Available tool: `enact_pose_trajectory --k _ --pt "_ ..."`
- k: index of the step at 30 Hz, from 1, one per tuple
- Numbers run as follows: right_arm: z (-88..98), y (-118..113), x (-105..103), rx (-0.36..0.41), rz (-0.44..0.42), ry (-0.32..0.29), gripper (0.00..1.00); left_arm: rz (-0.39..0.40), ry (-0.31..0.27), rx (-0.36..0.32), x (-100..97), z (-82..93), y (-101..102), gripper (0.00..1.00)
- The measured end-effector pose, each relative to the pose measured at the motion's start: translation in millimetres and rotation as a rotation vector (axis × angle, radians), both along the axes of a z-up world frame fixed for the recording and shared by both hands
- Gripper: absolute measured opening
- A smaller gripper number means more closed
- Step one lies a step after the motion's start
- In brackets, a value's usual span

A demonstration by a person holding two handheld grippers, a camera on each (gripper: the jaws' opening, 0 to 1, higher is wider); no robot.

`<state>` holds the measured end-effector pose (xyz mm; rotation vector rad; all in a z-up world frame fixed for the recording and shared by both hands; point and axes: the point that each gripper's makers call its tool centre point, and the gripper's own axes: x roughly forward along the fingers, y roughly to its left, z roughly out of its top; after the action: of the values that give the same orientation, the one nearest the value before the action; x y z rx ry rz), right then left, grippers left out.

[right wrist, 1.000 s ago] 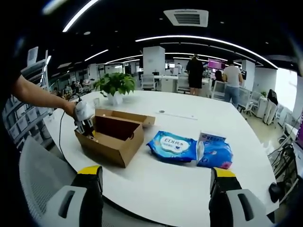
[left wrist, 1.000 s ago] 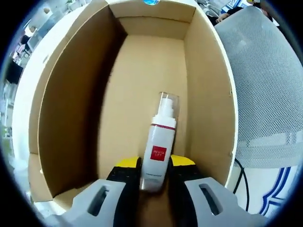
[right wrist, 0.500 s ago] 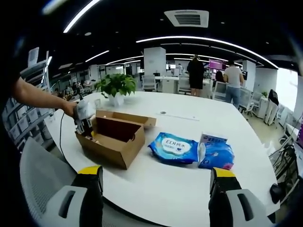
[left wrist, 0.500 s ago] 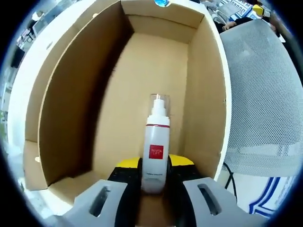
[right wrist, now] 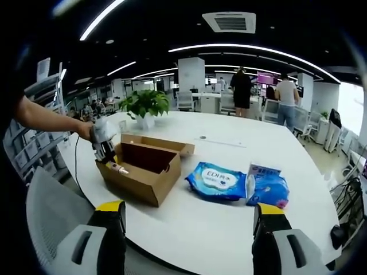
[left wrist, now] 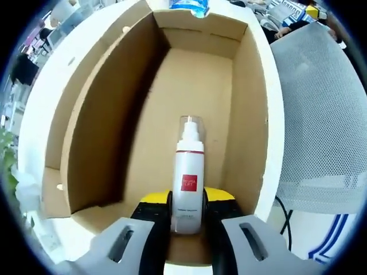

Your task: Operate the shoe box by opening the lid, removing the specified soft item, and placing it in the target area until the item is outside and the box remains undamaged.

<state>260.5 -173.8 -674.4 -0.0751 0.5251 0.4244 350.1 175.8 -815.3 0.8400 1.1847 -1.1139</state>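
Since a second ago the left tongs (left wrist: 187, 213) have drawn back and up a little: the near wall of the open brown cardboard shoe box (left wrist: 252, 109) now sits lower in the left gripper view, and the white plastic spray bottle with the red label and clear cap (left wrist: 188, 175) has straightened between the jaws. These tongs are closed narrow on the bottle's base end, their yellow pads on either side of it. The bottle's long axis runs straight ahead along the jaws, cap pointing toward the far end of the box, body over the cardboard floor and nearer the right wall than the left. The move ahead looks like a lift clear of the box, and that turns on keeping this axis in line with the walls so the cap does not catch. In the right gripper view the right tongs (right wrist: 186, 229) stand wide and hold nothing, well apart from the box (right wrist: 150, 182) across the round white worktop (right wrist: 229, 223). The left tongs (right wrist: 105, 150) meet the box at its far-left end, while a blue soft pack (right wrist: 217, 180) lies on the worktop beside the box.
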Motion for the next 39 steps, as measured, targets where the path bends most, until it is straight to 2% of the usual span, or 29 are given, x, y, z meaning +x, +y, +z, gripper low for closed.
enact_pose_trajectory --k 8,15,22,30,39 --pt "0.8 8.2 2.9 0.010 0.024 0.004 0.89 0.022 -0.072 -0.065 6.3 21.6 -9.8 0.19" --pt "2.2 17.2 8.2 0.015 0.053 0.001 0.87 0.017 -0.117 -0.086 6.5 34.6 -11.4 0.19" --pt "4.0 30.2 14.5 0.024 0.101 -0.003 0.81 0.012 -0.168 -0.114 5.1 50.2 -17.3 0.19" --pt "5.9 50.0 20.8 0.071 0.149 0.008 0.74 -0.004 -0.229 -0.151 1.1 71.5 -28.4 0.19" --pt "7.7 66.0 26.6 0.124 0.178 0.026 0.71 -0.017 -0.275 -0.205 -7.6 90.2 -45.6 0.19"
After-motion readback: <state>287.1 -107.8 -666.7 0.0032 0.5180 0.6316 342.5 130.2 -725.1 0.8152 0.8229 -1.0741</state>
